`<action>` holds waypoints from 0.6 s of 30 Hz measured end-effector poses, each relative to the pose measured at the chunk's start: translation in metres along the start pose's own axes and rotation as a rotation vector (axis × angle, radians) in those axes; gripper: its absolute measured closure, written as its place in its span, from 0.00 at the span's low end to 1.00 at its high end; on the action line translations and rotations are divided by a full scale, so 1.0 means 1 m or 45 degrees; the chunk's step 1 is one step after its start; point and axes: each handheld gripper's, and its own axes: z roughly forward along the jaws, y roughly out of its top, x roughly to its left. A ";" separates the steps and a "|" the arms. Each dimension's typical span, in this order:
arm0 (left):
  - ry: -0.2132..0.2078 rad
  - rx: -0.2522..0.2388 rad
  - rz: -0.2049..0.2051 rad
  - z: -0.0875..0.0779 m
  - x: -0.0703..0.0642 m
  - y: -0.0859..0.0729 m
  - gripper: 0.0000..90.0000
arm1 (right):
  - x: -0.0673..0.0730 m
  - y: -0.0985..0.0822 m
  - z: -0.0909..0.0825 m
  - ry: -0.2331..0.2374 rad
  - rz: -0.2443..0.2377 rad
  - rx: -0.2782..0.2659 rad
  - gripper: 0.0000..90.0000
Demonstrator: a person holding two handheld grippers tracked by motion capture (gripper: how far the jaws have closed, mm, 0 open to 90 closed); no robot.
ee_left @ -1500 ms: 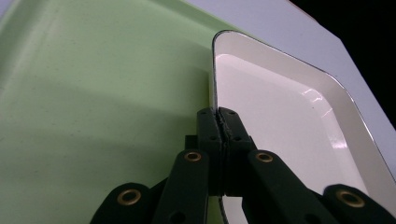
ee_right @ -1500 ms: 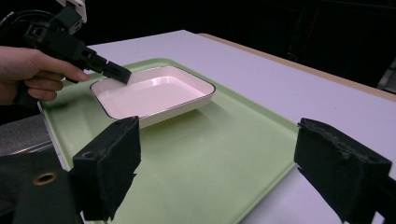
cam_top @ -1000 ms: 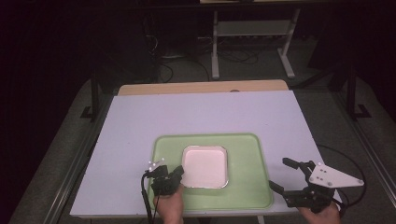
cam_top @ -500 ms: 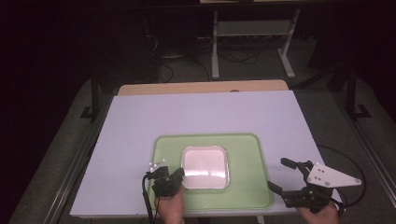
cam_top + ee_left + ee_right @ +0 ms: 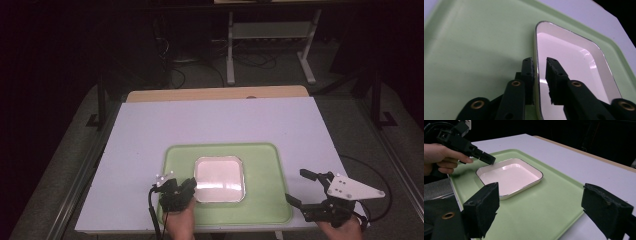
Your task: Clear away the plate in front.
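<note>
A white square dish (image 5: 219, 178) with a dark rim sits in the middle of a pale green tray (image 5: 265, 175). My left gripper (image 5: 187, 187) is at the dish's near left corner. In the left gripper view its jaws (image 5: 539, 60) straddle the rim of the dish (image 5: 574, 65). They have just been opening, and a gap shows beside the inner pad. My right gripper (image 5: 296, 186) hovers at the tray's right edge, jaws wide apart with nothing between them. From the right gripper view (image 5: 540, 195) I see the dish (image 5: 510, 176) and the left gripper (image 5: 486, 158) at its far corner.
The tray lies near the front edge of a white tabletop (image 5: 215, 125), which has bare room behind and to the left. A wooden strip (image 5: 215, 94) runs along the table's far edge. Cables and a metal stand (image 5: 270, 30) are on the dark floor beyond.
The left gripper's jaws have spread slightly at the dish's rim. Both hands, the dish and the tray keep their places.
</note>
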 end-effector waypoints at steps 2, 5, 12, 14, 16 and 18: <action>-0.011 -0.014 0.034 -0.003 0.000 0.000 0.80 | -0.001 -0.001 0.000 -0.006 -0.007 0.010 0.15; -0.046 -0.023 0.070 -0.007 0.000 0.002 0.78 | -0.003 -0.002 -0.002 -0.014 0.007 0.013 0.15; -0.093 -0.012 0.159 -0.012 0.008 0.003 0.71 | -0.005 -0.004 0.001 -0.020 0.015 0.044 0.15; -0.145 0.011 0.165 -0.013 0.013 0.004 0.70 | -0.005 -0.004 0.003 -0.022 0.011 0.058 0.15; -0.152 0.005 0.176 -0.015 0.018 0.006 0.69 | -0.006 -0.005 0.004 -0.025 0.015 0.064 0.15; -0.168 0.013 0.176 -0.017 0.021 0.008 0.68 | -0.006 -0.005 0.004 -0.030 0.020 0.072 0.15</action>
